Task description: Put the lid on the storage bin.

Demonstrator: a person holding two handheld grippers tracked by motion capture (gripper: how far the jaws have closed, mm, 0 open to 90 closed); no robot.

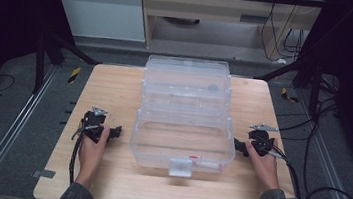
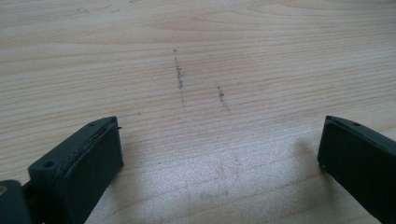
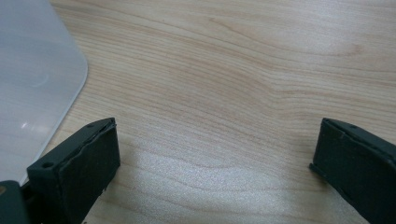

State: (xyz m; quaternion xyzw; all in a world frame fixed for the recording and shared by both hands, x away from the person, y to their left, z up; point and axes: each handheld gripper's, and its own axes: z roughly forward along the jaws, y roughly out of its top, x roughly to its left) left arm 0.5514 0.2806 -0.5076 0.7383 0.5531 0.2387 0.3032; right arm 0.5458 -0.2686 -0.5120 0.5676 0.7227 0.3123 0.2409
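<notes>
Both hands are parked on the wooden table (image 1: 115, 87), one on either side of the clear plastic box (image 1: 185, 113), which sits in the middle of the board with its lid thrown open toward the far edge. The left gripper (image 1: 116, 132) rests a little way off the box's left wall, jaws spread wide with nothing between them; in the left gripper view the left gripper (image 2: 219, 144) looks down on bare wood with a few faint dark pencil-like marks (image 2: 180, 77). The right gripper (image 1: 238, 147) lies just beside the box's right wall, jaws likewise gaping and empty, and in the right gripper view the right gripper (image 3: 215, 144) has the box's rounded corner (image 3: 37, 79) at its left. This reads as the start of handling the box, nothing gripped yet. The white latch (image 1: 180, 167) hangs at the near wall; closing up would probably call for reaching the far lid edge and swinging it over. A small red label (image 1: 193, 157) sits by the latch, too small to read.
</notes>
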